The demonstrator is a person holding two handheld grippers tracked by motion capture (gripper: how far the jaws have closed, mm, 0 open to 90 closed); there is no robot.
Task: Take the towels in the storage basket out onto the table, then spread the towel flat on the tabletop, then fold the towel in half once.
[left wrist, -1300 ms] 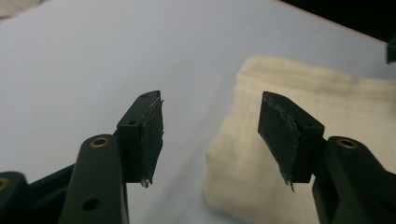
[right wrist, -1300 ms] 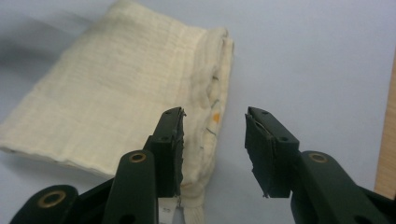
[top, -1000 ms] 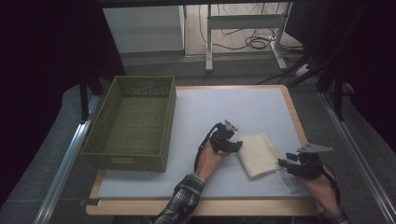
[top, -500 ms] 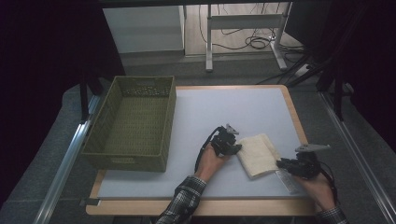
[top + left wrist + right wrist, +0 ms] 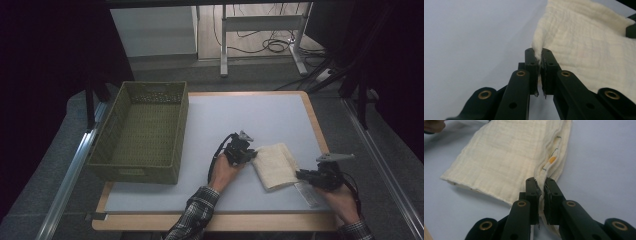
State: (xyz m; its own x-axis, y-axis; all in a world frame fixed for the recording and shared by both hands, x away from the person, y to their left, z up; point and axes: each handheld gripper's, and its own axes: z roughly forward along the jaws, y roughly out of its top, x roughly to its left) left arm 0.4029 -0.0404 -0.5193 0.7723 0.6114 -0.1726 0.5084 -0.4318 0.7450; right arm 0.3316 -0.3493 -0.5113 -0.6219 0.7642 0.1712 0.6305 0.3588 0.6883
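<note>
A cream cloth (image 5: 274, 165), folded into a thick rectangle, lies flat on the white table at about 5 o'clock from its centre, long axis running from 11 to 5 o'clock. Its weave is soft and crinkled, with a small orange and dark print showing along the layered edge (image 5: 552, 157). The 9 o'clock edge (image 5: 537, 47) is pinched into a ridge; the 4 o'clock corner is likewise pinched.
</note>
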